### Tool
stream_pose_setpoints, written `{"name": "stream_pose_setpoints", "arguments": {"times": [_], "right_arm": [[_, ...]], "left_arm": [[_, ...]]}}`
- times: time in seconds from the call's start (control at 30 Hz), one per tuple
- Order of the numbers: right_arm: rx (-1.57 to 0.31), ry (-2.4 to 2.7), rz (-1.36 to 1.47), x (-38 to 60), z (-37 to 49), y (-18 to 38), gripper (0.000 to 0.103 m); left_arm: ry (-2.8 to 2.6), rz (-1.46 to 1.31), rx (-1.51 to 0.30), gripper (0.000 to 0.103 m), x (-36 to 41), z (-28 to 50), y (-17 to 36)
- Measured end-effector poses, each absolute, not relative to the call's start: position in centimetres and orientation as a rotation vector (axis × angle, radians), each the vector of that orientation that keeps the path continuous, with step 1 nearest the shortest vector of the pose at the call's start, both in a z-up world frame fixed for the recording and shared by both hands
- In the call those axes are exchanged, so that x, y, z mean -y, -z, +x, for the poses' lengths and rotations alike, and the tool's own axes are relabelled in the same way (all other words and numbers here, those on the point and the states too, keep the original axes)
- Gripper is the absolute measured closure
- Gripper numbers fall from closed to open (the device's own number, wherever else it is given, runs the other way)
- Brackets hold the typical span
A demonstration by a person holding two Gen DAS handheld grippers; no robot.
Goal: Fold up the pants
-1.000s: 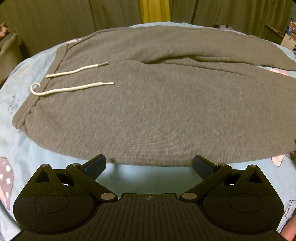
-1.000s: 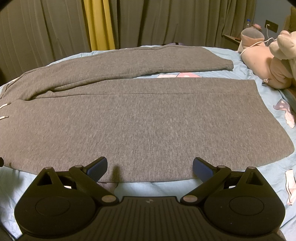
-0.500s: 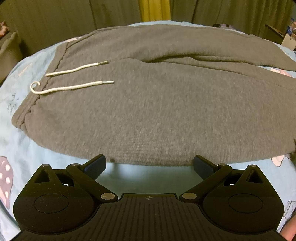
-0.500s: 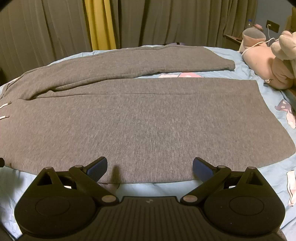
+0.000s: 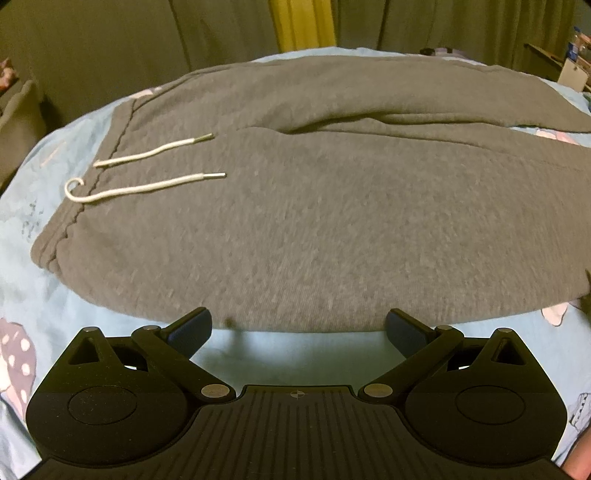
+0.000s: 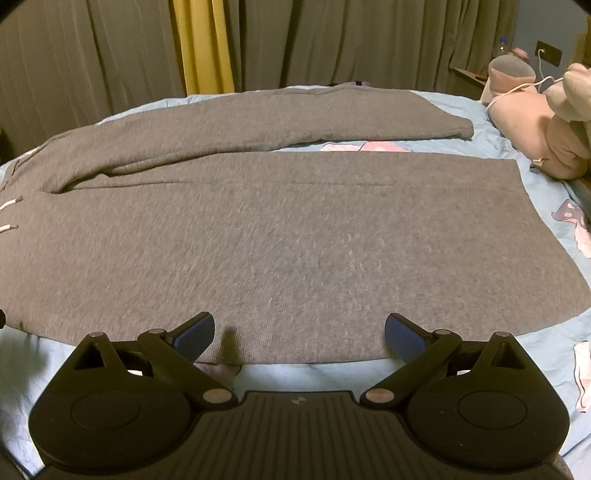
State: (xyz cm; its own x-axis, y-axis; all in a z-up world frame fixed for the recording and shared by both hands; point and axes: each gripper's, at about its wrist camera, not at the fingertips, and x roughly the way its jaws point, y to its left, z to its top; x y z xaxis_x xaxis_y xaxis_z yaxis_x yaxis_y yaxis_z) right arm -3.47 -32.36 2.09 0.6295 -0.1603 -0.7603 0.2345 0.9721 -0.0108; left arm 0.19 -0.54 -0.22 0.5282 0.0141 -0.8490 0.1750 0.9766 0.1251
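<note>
With both grippers' fingers spread wide and empty, left gripper (image 5: 298, 326) and right gripper (image 6: 299, 332) should pinch the pants (image 6: 280, 236) near hem evenly.

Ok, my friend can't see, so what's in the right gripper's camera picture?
Grey pants lie flat on a light blue bedsheet, both legs stretching right. The open right gripper hovers at their near edge, touching nothing.

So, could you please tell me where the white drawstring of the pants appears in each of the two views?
Left wrist view: the drawstring lies upper left, both cords across the waistband.
Right wrist view: only the drawstring tips show, at the far left edge.
Shared landmark: the yellow curtain behind the bed.
</note>
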Motion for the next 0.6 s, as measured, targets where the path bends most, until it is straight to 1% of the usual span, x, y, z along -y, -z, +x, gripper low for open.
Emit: {"name": "stream_pose_setpoints", "arguments": {"times": [0.3,0.47,0.6], "right_arm": [[-0.896,0.216,0.113,32.7,-2.6,-1.5,0.004],[-0.917,0.203,0.198,34.0,-1.6,-1.3,0.004],[-0.944,0.254,0.270,36.0,0.4,-0.3,0.004]], "left_arm": [[0.103,0.206,-1.001,0.000,0.8,0.2,-0.1],[0.097,0.198,-0.961,0.000,1.2,0.2,-1.4],[0.051,0.182,-0.929,0.000,2.3,1.9,-2.7]]}}
